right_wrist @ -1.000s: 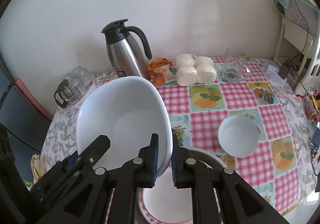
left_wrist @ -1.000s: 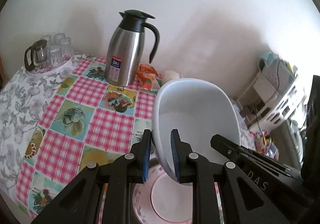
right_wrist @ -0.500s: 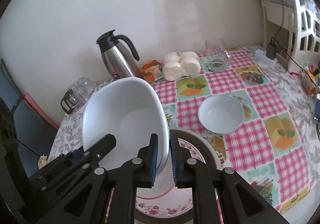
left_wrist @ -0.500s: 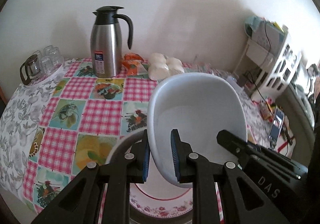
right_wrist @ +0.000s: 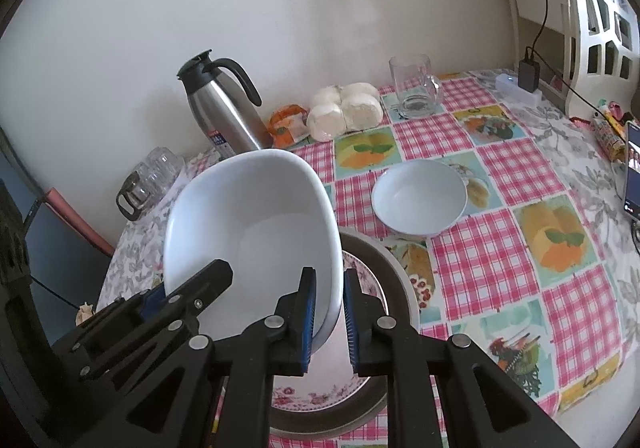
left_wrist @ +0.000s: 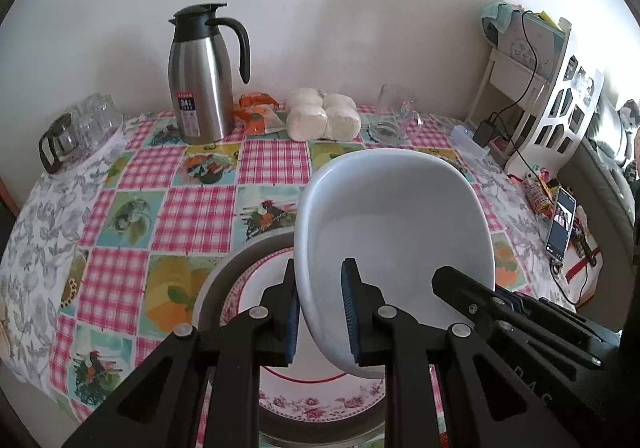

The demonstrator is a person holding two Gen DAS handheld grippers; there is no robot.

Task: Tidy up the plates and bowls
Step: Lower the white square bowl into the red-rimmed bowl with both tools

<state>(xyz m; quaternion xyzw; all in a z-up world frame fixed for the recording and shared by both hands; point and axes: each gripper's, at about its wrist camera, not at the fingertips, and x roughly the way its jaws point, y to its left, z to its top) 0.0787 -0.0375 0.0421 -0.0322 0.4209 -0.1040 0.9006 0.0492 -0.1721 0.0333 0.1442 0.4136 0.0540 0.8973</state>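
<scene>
Near the front edge of the table (left_wrist: 192, 204), in the left wrist view, the left gripper (left_wrist: 320, 312) pinched the left rim of a large white bowl (left_wrist: 392, 232), one blue pad inside the wall and one outside. The bowl hung tilted above a floral plate (left_wrist: 320, 400) that sat in a grey dish (left_wrist: 224, 272). The right gripper's black fingers (left_wrist: 500, 312) reached in at the bowl's right rim. Along the back edge stood a steel carafe (left_wrist: 200, 88), a bag of white buns (left_wrist: 324, 120) and a glass mug (left_wrist: 394, 114), with a cluster of glasses (left_wrist: 80, 128) at the back left corner.

In the right wrist view, the right gripper (right_wrist: 330, 322) had its jaws closed on the bowl's (right_wrist: 248, 240) right rim, though the outer pad seemed to stand just off the wall. The left gripper (right_wrist: 192, 288) held the opposite rim. A small white bowl (right_wrist: 420, 196) rested on the cloth toward the table's middle, apart from the plate (right_wrist: 320, 396) and dish (right_wrist: 400, 280).
</scene>
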